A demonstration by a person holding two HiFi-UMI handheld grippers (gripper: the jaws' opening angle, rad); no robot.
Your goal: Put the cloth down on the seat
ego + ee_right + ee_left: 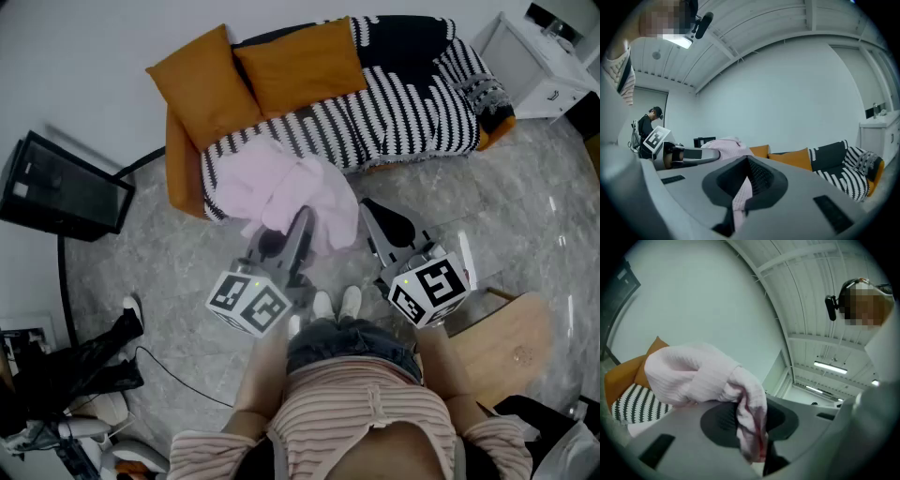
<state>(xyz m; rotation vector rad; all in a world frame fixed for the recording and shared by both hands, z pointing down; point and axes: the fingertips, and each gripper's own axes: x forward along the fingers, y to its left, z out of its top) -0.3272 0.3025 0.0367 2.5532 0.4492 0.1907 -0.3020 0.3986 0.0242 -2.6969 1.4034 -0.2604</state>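
A pale pink cloth hangs bunched between both grippers, over the front left corner of a sofa covered by a black-and-white striped blanket. My left gripper is shut on the cloth's near edge. In the left gripper view the cloth bulges over the jaws and a fold is pinched at the left gripper. My right gripper grips the cloth's right edge. A pink strip of cloth is caught in the right gripper.
Two orange cushions lean on the sofa's back left. A black screen stands at the left and a white cabinet at the top right. A wooden stool is at my right, with bags and cables lower left. Another person stands far off.
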